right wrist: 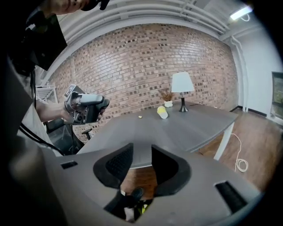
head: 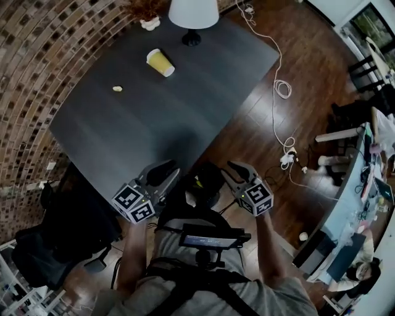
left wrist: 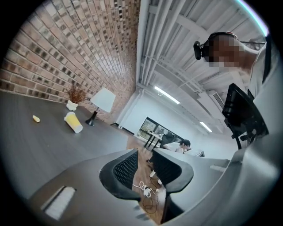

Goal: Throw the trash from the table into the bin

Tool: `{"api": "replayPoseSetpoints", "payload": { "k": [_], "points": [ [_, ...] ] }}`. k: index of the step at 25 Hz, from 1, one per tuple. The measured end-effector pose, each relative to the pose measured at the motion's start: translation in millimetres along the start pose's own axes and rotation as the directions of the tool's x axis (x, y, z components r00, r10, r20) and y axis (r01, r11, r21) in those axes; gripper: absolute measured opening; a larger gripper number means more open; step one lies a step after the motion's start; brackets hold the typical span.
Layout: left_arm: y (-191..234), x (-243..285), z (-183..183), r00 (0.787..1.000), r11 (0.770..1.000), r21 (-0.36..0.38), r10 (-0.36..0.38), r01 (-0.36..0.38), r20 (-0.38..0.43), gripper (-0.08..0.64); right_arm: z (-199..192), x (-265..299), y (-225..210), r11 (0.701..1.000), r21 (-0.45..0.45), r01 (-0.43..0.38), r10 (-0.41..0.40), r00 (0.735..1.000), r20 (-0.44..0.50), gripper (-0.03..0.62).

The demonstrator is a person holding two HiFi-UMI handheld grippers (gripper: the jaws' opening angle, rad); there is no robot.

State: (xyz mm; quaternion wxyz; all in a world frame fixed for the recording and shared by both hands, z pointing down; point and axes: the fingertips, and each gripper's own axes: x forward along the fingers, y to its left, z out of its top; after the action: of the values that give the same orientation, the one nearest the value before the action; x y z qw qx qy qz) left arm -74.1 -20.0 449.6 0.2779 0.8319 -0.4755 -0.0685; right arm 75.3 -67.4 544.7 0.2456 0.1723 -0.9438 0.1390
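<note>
Table (head: 185,117): dark, with the person at its near edge. Left gripper (head: 163,171) and right gripper (head: 239,169) hang at 6 o'clock, each with its jaws a narrow gap apart and nothing between. Cup (head: 160,62) lies on its side at 12 o'clock, near the lamp (head: 193,15); scrap (head: 117,89) sits at 11. No bin in view. Likely step: reaching. The jaws should widen first and close across the cup's body, since it may roll.

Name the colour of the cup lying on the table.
The cup is yellow, white at its rim; clearest in head view.
</note>
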Motion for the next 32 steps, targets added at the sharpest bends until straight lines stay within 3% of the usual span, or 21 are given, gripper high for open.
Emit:
{"api": "replayPoseSetpoints", "payload": {
  "k": [2,6,7,11,15,21,23,26,27,28,32],
  "points": [
    [20,-7,8,0.999,0.999,-0.030,0.019,-0.018,0.031,0.132,21,28,2,0.999,-0.040,-0.032,0.031,0.999,-0.022,0.155],
    [63,-21,21,0.993,0.993,-0.086,0.082,-0.075,0.085,0.232,73,100,-9,0.983,-0.161,-0.086,0.073,0.994,-0.081,0.382],
    [75,-27,22,0.990,0.991,-0.102,0.099,-0.089,0.097,0.232,86,122,-15,0.976,-0.201,-0.084,0.066,0.993,-0.094,0.391],
    [120,-60,24,0.973,0.973,-0.167,0.185,-0.161,0.139,0.232,139,213,-53,0.952,-0.302,-0.047,0.005,0.991,-0.137,0.391],
    [162,-103,24,0.939,0.942,-0.224,0.293,-0.251,0.179,0.232,185,307,-102,0.949,-0.314,0.010,-0.067,0.983,-0.172,0.391],
    [200,-153,20,0.880,0.888,-0.305,0.418,-0.344,0.225,0.232,186,421,-151,0.941,-0.334,0.050,-0.173,0.920,-0.351,0.391],
    [206,-161,18,0.871,0.879,-0.320,0.434,-0.354,0.228,0.232,175,439,-166,0.932,-0.350,0.089,-0.235,0.885,-0.402,0.391],
    [218,-163,25,0.865,0.883,-0.315,0.433,-0.349,0.253,0.232,170,457,-192,0.930,-0.332,0.160,-0.303,0.845,-0.441,0.391],
    [220,-163,30,0.863,0.885,-0.311,0.431,-0.347,0.262,0.232,171,461,-197,0.933,-0.316,0.170,-0.305,0.841,-0.448,0.386],
    [219,-163,33,0.862,0.886,-0.310,0.429,-0.344,0.269,0.232,172,463,-198,0.939,-0.297,0.172,-0.297,0.840,-0.453,0.340],
    [207,-164,29,0.870,0.887,-0.317,0.421,-0.335,0.258,0.232,158,448,-193,0.957,-0.225,0.184,-0.272,0.839,-0.471,0.334]
  ]
}}
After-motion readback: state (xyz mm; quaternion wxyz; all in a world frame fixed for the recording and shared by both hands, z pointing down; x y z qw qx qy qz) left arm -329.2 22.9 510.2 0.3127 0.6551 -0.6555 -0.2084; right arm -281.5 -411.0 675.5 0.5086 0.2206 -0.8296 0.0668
